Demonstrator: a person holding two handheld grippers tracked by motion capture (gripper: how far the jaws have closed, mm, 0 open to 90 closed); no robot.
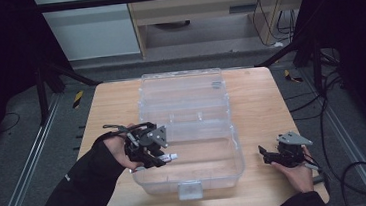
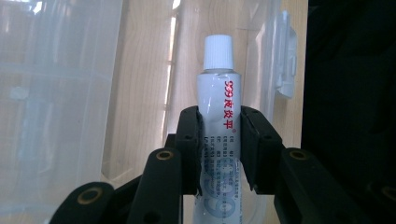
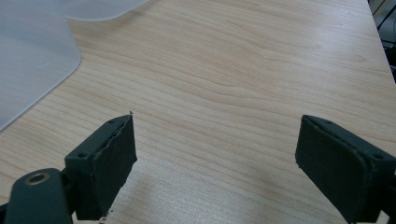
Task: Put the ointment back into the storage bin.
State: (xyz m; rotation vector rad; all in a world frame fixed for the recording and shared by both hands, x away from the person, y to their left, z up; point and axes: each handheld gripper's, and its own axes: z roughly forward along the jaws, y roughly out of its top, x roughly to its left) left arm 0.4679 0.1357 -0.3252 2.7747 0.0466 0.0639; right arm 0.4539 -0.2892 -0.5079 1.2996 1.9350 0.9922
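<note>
Big wooden table [image 1: 106, 104] with a clear plastic bin [image 1: 188, 127] parked mid-table, lid flipped back, so open for loading, probably. Left gripper [image 1: 163, 157] hovering over the bin's left edge, jaws clamped on a white tube [image 2: 219, 121], cap pointing out, likely about to drop it in. Right gripper [image 1: 268, 156] resting on bare wood right of the bin, jaws spread wide and empty, just staying clear

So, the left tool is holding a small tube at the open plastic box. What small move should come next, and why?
Probably lower the left tool a little into the box and then open it. It grips the tube firmly, the white cap points over the box's open inside, and the right tool rests open on the table.
</note>
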